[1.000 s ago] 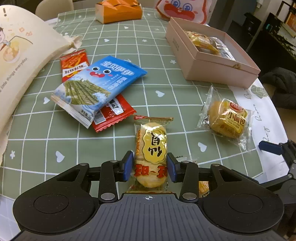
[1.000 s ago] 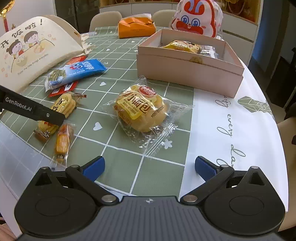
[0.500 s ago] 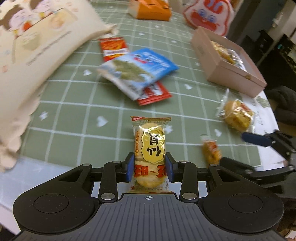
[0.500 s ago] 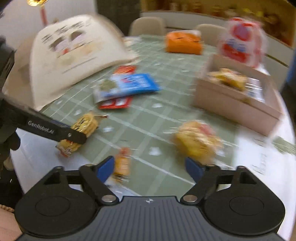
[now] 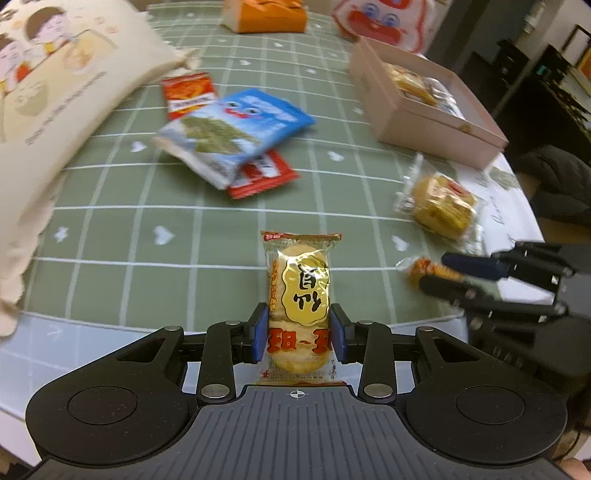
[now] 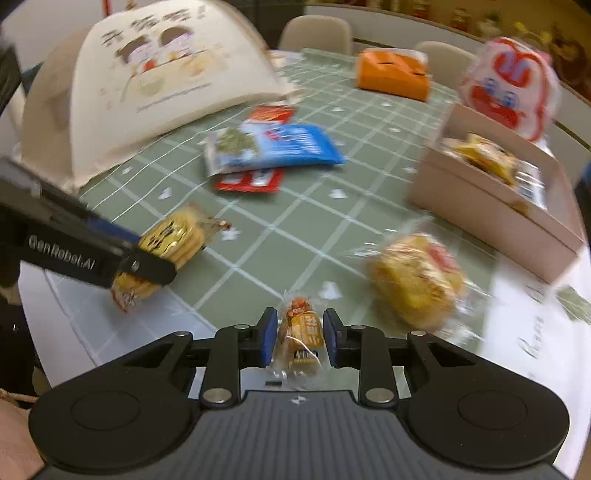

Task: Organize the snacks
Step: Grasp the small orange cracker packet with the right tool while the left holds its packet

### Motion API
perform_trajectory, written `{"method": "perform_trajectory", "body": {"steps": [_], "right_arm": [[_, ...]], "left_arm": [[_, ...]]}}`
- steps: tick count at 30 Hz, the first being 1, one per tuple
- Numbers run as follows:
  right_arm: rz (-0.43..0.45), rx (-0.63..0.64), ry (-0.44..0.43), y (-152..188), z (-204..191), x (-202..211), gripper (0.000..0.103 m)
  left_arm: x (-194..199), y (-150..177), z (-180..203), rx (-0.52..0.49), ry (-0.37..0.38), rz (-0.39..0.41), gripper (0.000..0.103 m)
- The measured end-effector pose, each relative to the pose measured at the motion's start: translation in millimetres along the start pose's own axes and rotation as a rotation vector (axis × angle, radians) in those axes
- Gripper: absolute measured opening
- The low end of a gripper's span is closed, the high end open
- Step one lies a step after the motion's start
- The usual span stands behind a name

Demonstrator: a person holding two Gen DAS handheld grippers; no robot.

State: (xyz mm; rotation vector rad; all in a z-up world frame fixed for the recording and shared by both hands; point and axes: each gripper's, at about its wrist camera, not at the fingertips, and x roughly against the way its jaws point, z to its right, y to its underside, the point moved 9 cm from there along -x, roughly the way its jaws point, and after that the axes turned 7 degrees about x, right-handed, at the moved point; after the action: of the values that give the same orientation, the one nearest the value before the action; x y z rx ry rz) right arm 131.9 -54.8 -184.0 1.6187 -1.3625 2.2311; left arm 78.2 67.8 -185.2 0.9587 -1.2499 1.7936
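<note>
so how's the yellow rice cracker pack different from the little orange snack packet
The yellow rice cracker pack is long, and the left gripper clamps only its lower part, most of it sticking out ahead. The little orange snack packet is shorter and narrower, sitting almost wholly between the pads of the right gripper, whose jaws have just closed on it. Both are sealed clear-edged wrappers held lengthwise.

A round table (image 5: 110, 229) under a green gridded cloth with white hearts; at its far edge, an orange tissue-box cover (image 6: 393, 74); on its left side, a cream domed food cover (image 6: 159, 85) printed with cartoon children; beige chairs (image 6: 314, 31) behind the table
</note>
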Motion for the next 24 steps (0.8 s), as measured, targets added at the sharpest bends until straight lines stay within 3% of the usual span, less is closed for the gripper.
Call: {"method": "perform_trajectory", "body": {"steps": [11, 13, 15, 18, 24], "right_arm": [[-0.026, -0.136, 0.08, 25.6, 62.2, 24.0, 0.025], [-0.025, -0.125, 0.09, 34.3, 64.4, 25.6, 0.031], [-0.023, -0.114, 0.076, 37.3, 62.5, 25.1, 0.053], [0.025, -0.093, 0.089, 33.2, 53.8, 25.3, 0.07], [-0.013, -0.037, 0.097, 32.0, 26.5, 5.0, 0.071]], "left_arm": [[-17.6, 7.9, 43.0, -0.096, 0.052, -0.058, 0.039], [-18.1, 7.0, 42.6, -0.102, 0.039, -0.053, 0.039], [-18.5, 5.2, 39.1, -0.103, 0.013, -0.043, 0.04], [-19.7, 0.6, 26.7, -0.08, -0.034, -0.027, 0.04], [-20.0, -3.6, 5.4, -0.005, -0.063, -0.023, 0.04]]}}
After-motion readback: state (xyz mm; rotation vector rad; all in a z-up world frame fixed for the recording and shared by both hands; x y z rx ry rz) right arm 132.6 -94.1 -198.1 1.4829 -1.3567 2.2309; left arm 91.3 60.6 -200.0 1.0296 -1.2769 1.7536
